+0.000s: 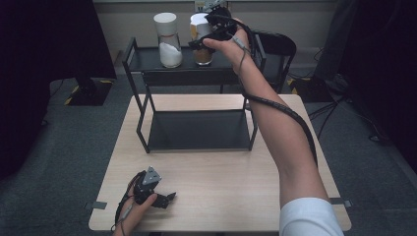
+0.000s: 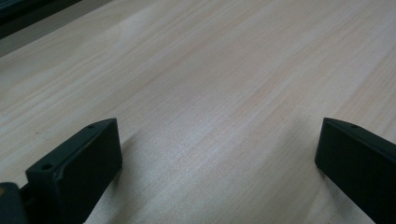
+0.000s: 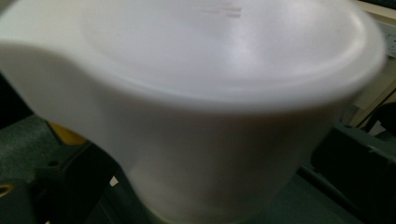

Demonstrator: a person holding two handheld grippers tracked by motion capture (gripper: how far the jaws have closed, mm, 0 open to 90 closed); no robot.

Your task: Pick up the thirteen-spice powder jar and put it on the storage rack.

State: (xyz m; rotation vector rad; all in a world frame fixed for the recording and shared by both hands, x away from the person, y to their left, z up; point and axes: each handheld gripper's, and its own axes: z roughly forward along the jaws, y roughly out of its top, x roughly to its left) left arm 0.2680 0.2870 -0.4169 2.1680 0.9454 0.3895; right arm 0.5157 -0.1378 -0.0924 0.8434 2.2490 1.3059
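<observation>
my right gripper [image 1: 209, 34] stands open around the white lid [image 3: 201, 70] of the brown-filled jar [image 1: 201, 51], pads seemingly off it, the jar upright with its long axis vertical at the right of the rack's top shelf [image 1: 147, 59], far from my left gripper [image 1: 164, 198], open on the bench [image 1: 221, 196].

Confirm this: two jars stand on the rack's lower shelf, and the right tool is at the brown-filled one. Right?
Wrong shelf. Both jars, the white-filled jar and the brown-filled jar, stand on the rack's top shelf, as the high view shows. The right tool is indeed at the brown-filled one.
</observation>
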